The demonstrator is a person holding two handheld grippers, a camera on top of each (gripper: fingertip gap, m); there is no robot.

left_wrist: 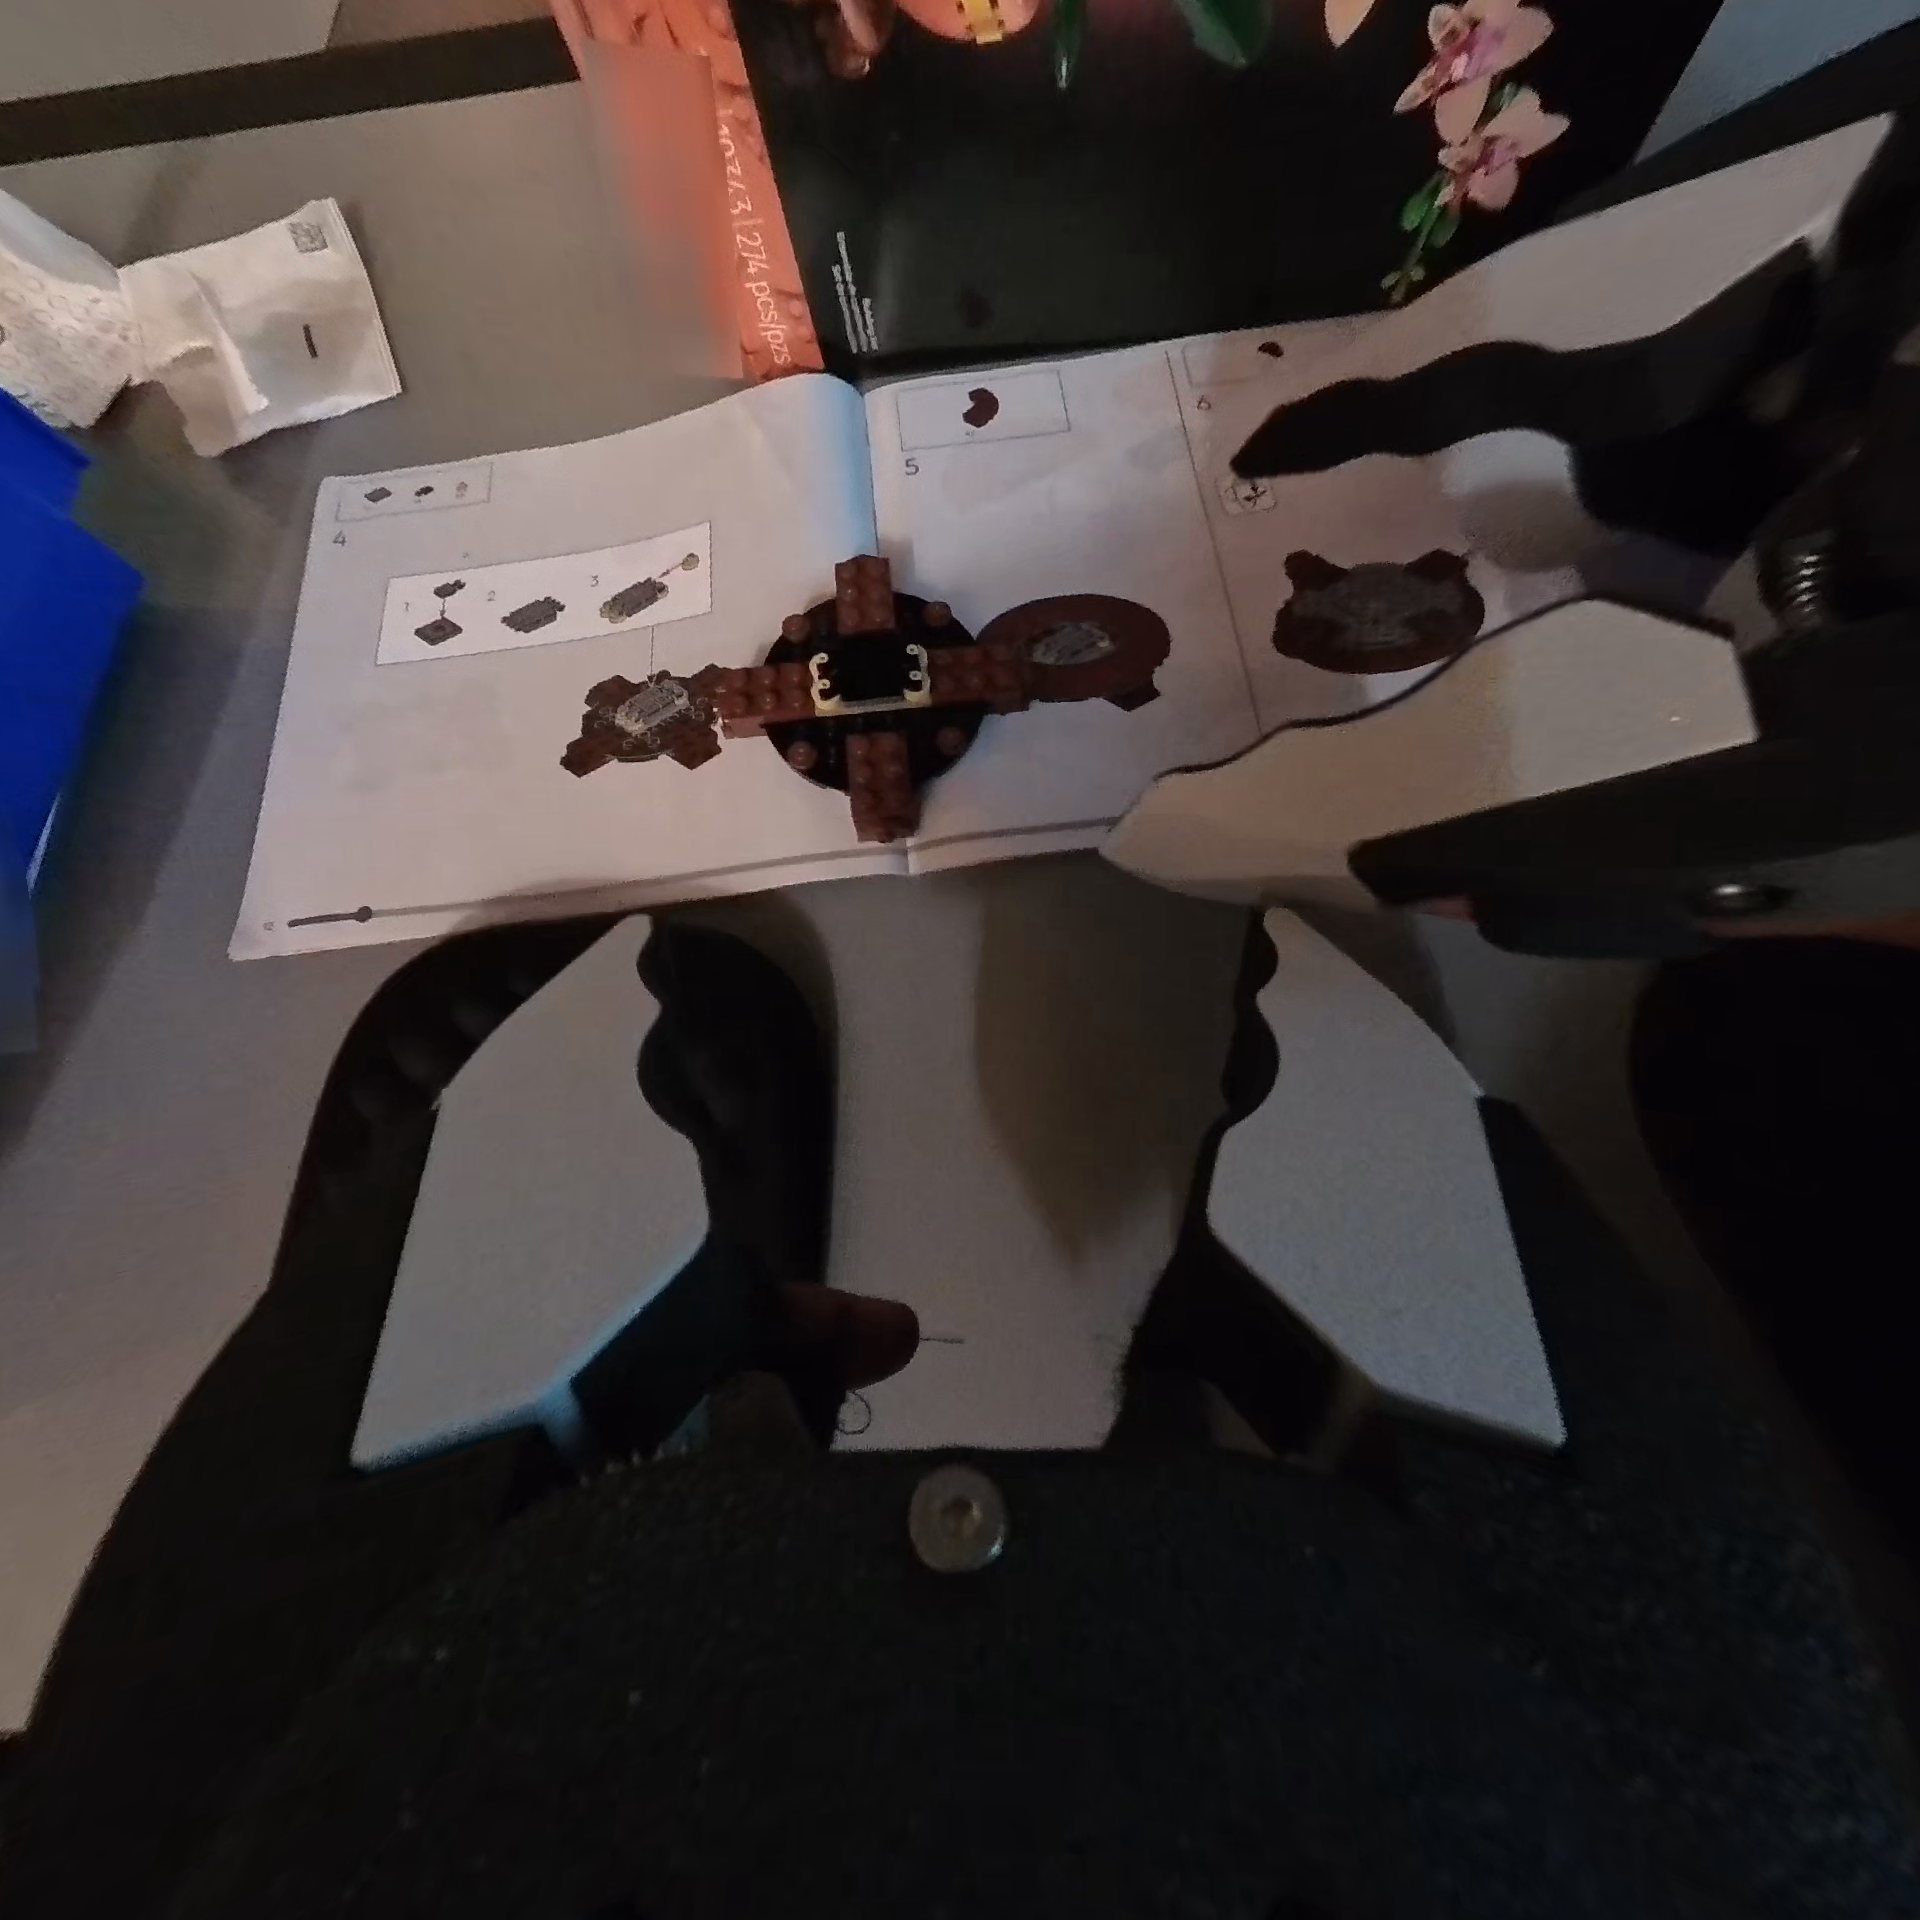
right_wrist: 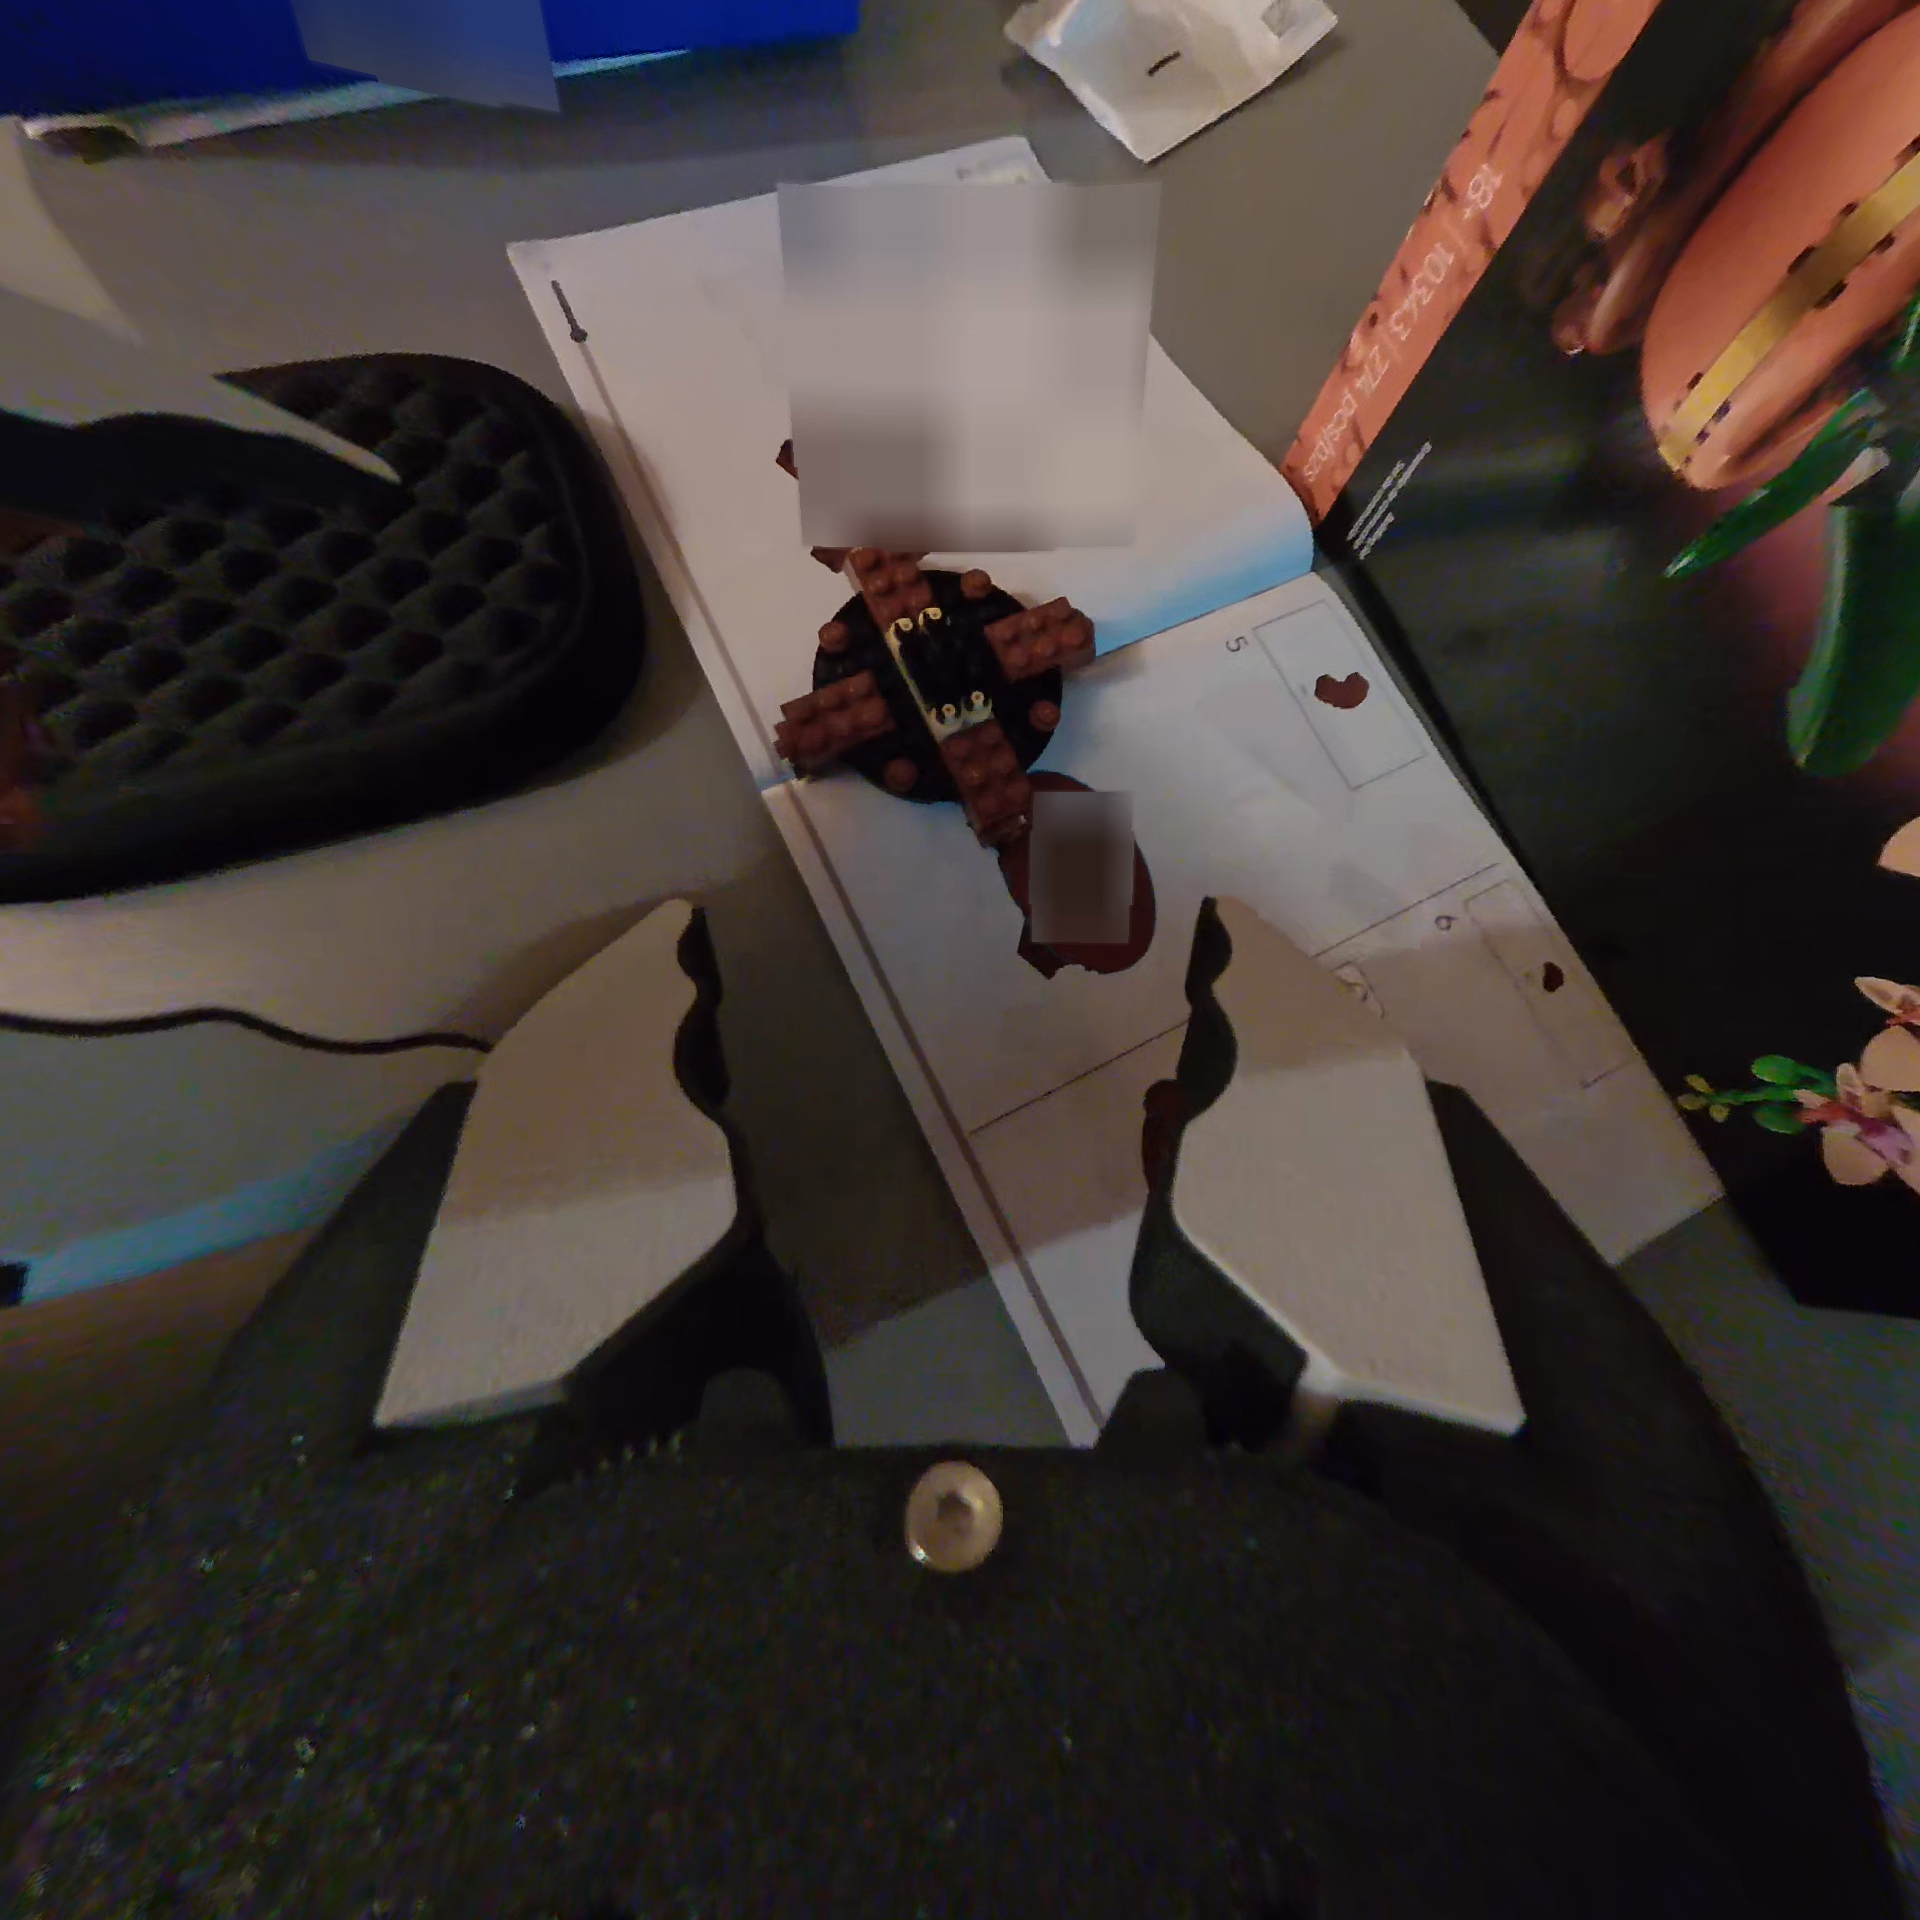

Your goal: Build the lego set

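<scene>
Perhaps a hobby desk (dim): building-set box [left_wrist: 1091, 177], instruction booklet [left_wrist: 582, 810].

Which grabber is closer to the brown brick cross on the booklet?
Hard to call; perhaps the right gripper, open over the booklet beside the cross. The left gripper, open, sits off the booklet's near edge.

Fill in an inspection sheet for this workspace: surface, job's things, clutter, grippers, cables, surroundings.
Surface: grey table.
Job's things: brown brick assembly on round black plate, resting on open instruction booklet.
Clutter: torn white paper bags; blue bin.
Grippers: left gripper open, empty, before the booklet; right gripper open, empty, over the booklet's right page.
Cables: thin black cable.
Surroundings: product box with flower picture behind the booklet.
</scene>
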